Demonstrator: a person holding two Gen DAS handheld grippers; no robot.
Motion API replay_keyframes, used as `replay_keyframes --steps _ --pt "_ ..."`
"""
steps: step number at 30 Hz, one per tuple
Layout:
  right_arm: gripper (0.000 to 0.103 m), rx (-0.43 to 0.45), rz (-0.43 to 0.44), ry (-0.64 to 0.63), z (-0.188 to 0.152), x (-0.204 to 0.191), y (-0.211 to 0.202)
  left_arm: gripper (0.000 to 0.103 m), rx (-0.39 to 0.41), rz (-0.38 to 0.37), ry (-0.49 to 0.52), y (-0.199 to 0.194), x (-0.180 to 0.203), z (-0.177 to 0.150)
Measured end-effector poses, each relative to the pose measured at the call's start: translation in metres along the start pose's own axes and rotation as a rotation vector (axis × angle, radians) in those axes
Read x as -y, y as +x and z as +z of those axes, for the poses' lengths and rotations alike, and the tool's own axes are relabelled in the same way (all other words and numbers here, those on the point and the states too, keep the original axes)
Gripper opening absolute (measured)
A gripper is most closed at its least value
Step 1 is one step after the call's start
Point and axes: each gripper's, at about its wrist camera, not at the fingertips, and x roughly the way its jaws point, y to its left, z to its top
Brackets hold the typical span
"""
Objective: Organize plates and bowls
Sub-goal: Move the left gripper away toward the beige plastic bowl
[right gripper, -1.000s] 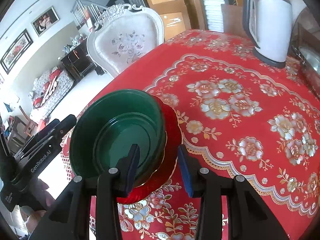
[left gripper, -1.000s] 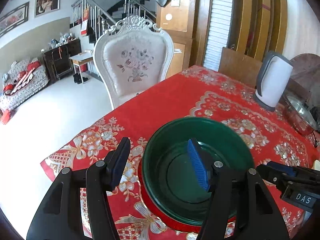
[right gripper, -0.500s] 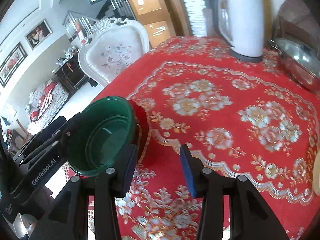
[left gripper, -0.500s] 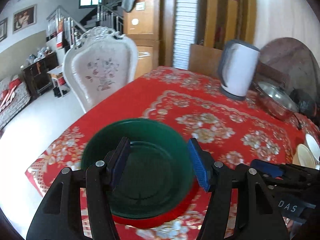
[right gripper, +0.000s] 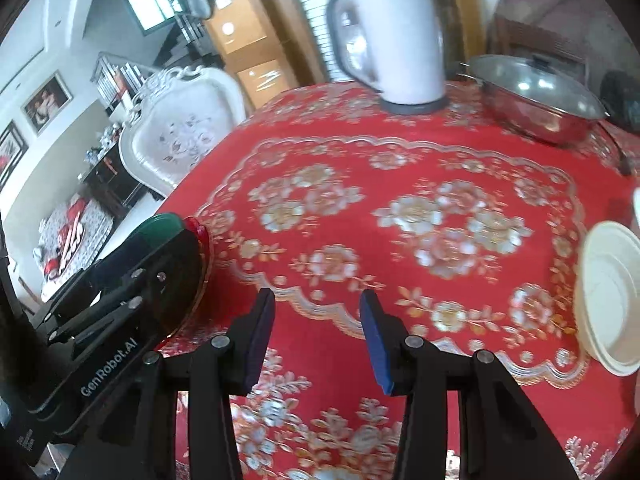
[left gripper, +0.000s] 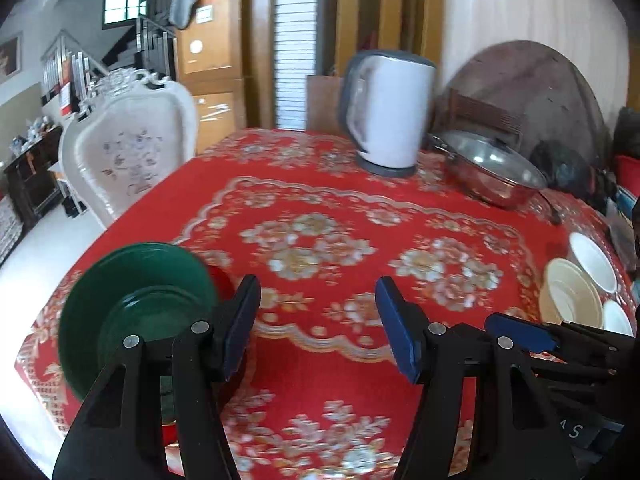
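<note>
A green bowl sits on a red plate at the table's near left corner; in the right wrist view the stack is partly hidden behind the left gripper's body. My left gripper is open and empty, just right of the bowl. My right gripper is open and empty over bare tablecloth. A cream bowl and two white bowls lie at the right edge. In the right wrist view a cream bowl lies to the gripper's right.
The table has a red floral cloth. A white electric kettle and a steel lidded pan stand at the back. A white ornate chair stands at the table's far left side.
Both grippers have swung right, away from the green bowl stack, which now lies at the left. The white and cream bowls have come into view on the right. The view is motion-blurred.
</note>
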Motion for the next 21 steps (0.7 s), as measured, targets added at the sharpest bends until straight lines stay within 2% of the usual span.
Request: replay_keyframes --steps 21 --pt "0.045 0.064 -0.115 0.196 -0.016 0.129 -0.063 0.060 -0.077 -0.167 0.149 0.033 0.137 0.000"
